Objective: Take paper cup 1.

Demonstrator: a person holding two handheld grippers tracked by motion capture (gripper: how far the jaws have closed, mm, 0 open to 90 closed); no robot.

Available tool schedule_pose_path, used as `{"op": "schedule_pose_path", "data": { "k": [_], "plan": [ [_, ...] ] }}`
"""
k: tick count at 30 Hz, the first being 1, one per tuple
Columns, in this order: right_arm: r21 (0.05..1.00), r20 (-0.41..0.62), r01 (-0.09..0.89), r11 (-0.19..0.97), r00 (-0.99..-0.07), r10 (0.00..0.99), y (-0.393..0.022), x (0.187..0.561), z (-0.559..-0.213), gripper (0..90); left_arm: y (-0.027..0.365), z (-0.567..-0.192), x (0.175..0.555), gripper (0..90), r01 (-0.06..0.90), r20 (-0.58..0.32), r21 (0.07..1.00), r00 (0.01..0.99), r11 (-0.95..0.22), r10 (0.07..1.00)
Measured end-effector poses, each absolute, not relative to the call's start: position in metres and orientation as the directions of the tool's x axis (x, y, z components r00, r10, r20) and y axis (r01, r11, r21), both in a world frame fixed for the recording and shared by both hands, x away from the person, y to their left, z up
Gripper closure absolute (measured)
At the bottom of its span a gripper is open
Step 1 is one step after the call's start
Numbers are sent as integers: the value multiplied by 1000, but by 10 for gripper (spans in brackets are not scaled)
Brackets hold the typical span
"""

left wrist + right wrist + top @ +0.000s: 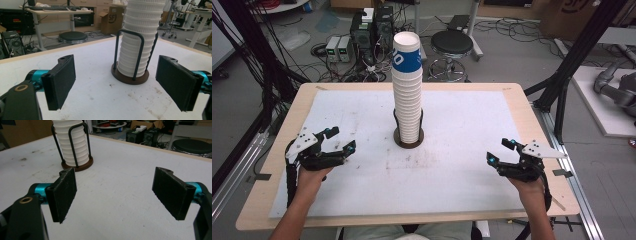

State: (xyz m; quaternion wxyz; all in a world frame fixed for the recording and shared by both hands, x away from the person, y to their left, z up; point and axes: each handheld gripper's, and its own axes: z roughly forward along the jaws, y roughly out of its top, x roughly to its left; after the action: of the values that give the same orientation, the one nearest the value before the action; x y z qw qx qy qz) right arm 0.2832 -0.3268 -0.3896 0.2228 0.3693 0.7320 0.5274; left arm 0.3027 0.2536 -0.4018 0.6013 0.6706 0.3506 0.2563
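Work looks barely begun, as I read it. Tall stack of white ribbed paper cups (407, 100), top one w/ blue band, sits whole in the dark wire cup holder w/ round brown wooden base (408, 138) at mid-table, on the white foam mat (462, 170). No cup is out on the mat.

Left gripper (339, 140) near the left edge, jaws wide apart, nothing btwn them; stack is ahead of it & well apart. Right gripper (499, 150) near the right edge, same: jaws spread, empty, pointing twd the stack.

Left to do, prob: approach stack, grip a cup, lift it off – none of that done yet
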Motion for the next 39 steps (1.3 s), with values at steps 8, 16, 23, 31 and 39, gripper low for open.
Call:
{"op": "schedule_pose_path", "data": {
  "k": [8,16,23,31,39],
  "plan": [
    [939,77,307,156,-628,774,-329,283,-390,203,253,-403,305,163,170,-83,985,615,-29,785],
    [938,93,315,145,-633,768,-325,282,-387,203,251,-402,304,163,153,-67,988,614,-36,786],
    [936,125,323,139,-675,727,-310,282,-378,203,245,-402,303,161,161,-53,985,628,-63,776],
    [941,118,300,155,-724,680,-294,291,-360,202,243,-403,305,161,195,-97,980,645,-41,758],
    [949,81,248,195,-789,609,-265,312,-313,203,240,-403,304,161,182,-93,982,670,-41,737]
  ]
}}
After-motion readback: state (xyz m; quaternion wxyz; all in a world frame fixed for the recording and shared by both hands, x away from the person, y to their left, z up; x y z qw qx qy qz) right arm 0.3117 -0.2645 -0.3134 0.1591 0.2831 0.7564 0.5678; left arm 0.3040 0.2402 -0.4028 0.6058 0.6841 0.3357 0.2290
